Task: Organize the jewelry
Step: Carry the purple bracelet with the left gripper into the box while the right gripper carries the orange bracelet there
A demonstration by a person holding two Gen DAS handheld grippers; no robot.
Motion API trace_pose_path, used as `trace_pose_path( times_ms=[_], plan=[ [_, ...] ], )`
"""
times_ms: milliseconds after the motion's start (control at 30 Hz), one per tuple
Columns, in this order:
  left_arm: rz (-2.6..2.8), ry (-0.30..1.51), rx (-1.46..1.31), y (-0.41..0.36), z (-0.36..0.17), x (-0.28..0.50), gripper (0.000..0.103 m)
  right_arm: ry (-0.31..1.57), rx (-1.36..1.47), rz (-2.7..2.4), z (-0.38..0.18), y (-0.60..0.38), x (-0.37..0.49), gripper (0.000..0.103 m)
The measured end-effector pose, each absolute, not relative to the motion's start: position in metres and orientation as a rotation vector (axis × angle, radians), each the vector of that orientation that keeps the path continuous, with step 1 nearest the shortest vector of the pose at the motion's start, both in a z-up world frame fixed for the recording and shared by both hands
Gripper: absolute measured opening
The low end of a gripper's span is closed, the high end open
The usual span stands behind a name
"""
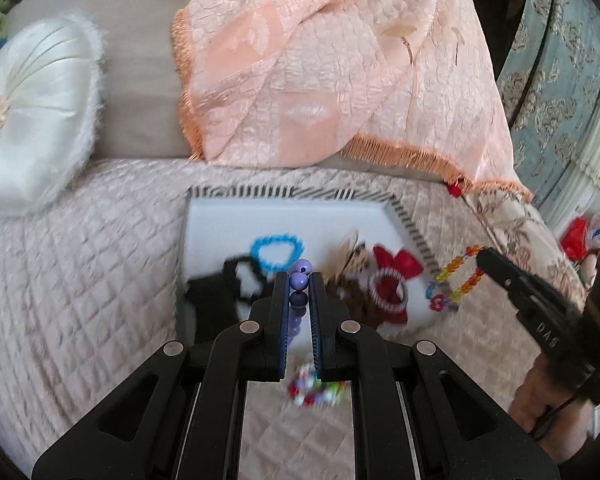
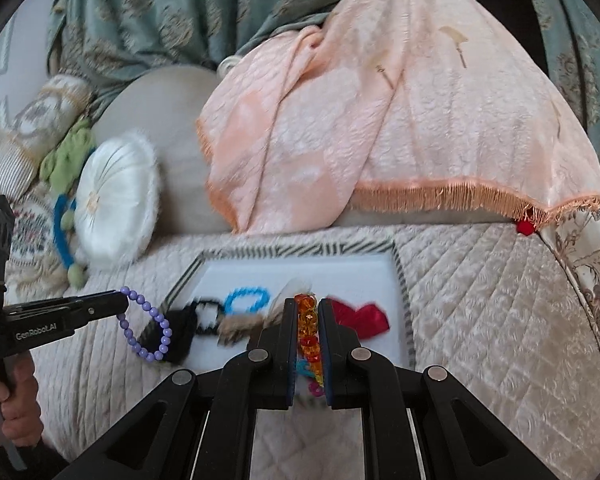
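Note:
My left gripper [image 1: 299, 280] is shut on a purple bead bracelet [image 1: 299, 280] and holds it above the near edge of a white tray [image 1: 260, 220] with a striped rim. In the right wrist view the bracelet [image 2: 148, 330] hangs from the left gripper [image 2: 120, 300]. My right gripper [image 2: 309, 306] is shut on an orange and red bead bracelet [image 2: 308, 320], seen in the left wrist view [image 1: 460, 276] at the tray's right edge. On the tray lie a blue scrunchie [image 1: 276, 252], a black hair tie [image 1: 228, 288], a brown furry piece [image 1: 352, 264] and a red bow [image 1: 392, 276].
A multicoloured bead bracelet [image 1: 316, 390] lies on the quilted couch seat [image 1: 100, 280] below the left gripper. A white round cushion [image 1: 36, 112] is at the left. A peach fringed throw [image 1: 340, 80] hangs over the backrest.

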State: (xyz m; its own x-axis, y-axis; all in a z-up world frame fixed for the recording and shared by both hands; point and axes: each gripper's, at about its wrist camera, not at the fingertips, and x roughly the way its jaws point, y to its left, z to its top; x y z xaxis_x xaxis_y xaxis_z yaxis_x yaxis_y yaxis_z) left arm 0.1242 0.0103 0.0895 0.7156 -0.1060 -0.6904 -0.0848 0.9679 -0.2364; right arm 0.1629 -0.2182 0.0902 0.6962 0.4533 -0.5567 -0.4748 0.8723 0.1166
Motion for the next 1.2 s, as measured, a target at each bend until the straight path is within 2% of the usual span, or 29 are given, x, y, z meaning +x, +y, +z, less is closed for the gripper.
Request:
trace_pose_path(
  times_ms=[200, 400, 567, 767, 900, 933, 1000, 1033, 1067, 1100, 1133, 1200],
  plan=[
    [-0.024, 0.757, -0.296, 0.017, 0.082, 0.187, 0.008, 0.613, -0.008, 0.522, 0.085, -0.202, 0.203, 0.009],
    [0.053, 0.805, -0.403, 0.05, 0.038, 0.236, 0.008, 0.674, 0.017, 0.535, 0.065, -0.177, 0.246, 0.009],
    [0.143, 0.849, -0.441, 0.076, 0.011, 0.249, 0.008, 0.704, 0.049, 0.545, 0.049, -0.163, 0.276, 0.009],
    [0.196, 0.891, -0.375, 0.077, -0.007, 0.255, 0.008, 0.878, 0.13, 0.41, 0.012, -0.183, 0.313, 0.009],
    [0.218, 0.91, -0.388, 0.081, -0.013, 0.256, 0.01, 0.908, 0.137, 0.36, 0.003, -0.196, 0.318, 0.009],
    [0.216, 0.91, -0.394, 0.082, -0.013, 0.256, 0.013, 0.909, 0.146, 0.357, 0.002, -0.199, 0.319, 0.009],
    [0.224, 0.907, -0.39, 0.083, -0.011, 0.255, 0.026, 0.916, 0.179, 0.375, 0.002, -0.205, 0.32, 0.011],
    [0.233, 0.899, -0.389, 0.083, -0.01, 0.254, 0.039, 0.915, 0.18, 0.374, 0.003, -0.205, 0.319, 0.014],
    [0.239, 0.888, -0.39, 0.084, -0.007, 0.252, 0.048, 0.907, 0.18, 0.372, 0.005, -0.206, 0.317, 0.025],
    [0.248, 0.868, -0.397, 0.085, -0.003, 0.249, 0.049, 0.9, 0.185, 0.378, 0.006, -0.206, 0.314, 0.039],
    [0.247, 0.851, -0.405, 0.086, 0.001, 0.247, 0.05, 0.889, 0.192, 0.385, 0.009, -0.207, 0.312, 0.043],
    [0.243, 0.833, -0.412, 0.086, 0.009, 0.242, 0.051, 0.865, 0.188, 0.394, 0.017, -0.21, 0.305, 0.043]
  ],
)
